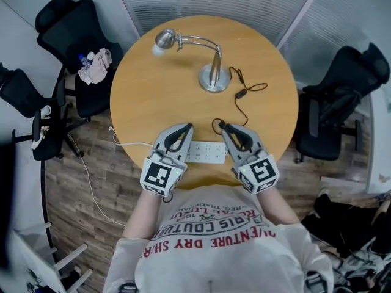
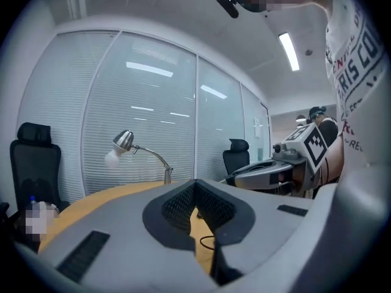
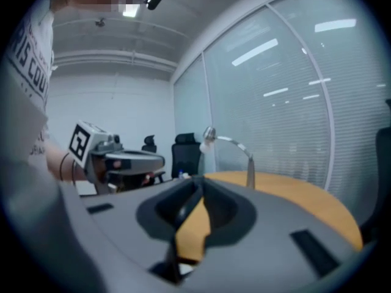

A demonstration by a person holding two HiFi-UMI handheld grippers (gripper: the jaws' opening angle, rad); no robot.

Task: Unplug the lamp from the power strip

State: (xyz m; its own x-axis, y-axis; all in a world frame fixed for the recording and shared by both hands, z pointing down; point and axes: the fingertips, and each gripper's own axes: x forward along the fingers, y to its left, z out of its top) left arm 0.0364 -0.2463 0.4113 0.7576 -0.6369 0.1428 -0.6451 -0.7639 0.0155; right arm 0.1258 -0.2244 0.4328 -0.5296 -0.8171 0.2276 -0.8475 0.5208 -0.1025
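A silver desk lamp (image 1: 213, 77) stands at the far side of the round wooden table (image 1: 153, 96). Its black cord (image 1: 238, 107) runs past an inline switch (image 1: 241, 93) toward me and loops by the right gripper's tip. A white power strip (image 1: 206, 152) lies near the front edge between both grippers. The plug itself is hidden. My left gripper (image 1: 187, 127) hovers over the strip's left end, tips together and empty (image 2: 195, 182). My right gripper (image 1: 223, 126) is over the right end, tips meeting (image 3: 201, 179), nothing visible between them. The lamp (image 2: 124, 140) (image 3: 210, 133) shows in both gripper views.
The strip's white cable (image 1: 129, 144) runs off the table's left edge to the floor. Black office chairs stand at the left (image 1: 73, 32) and right (image 1: 342, 93); one holds a bundle of cloth (image 1: 95, 66). Glass walls with blinds lie behind the table.
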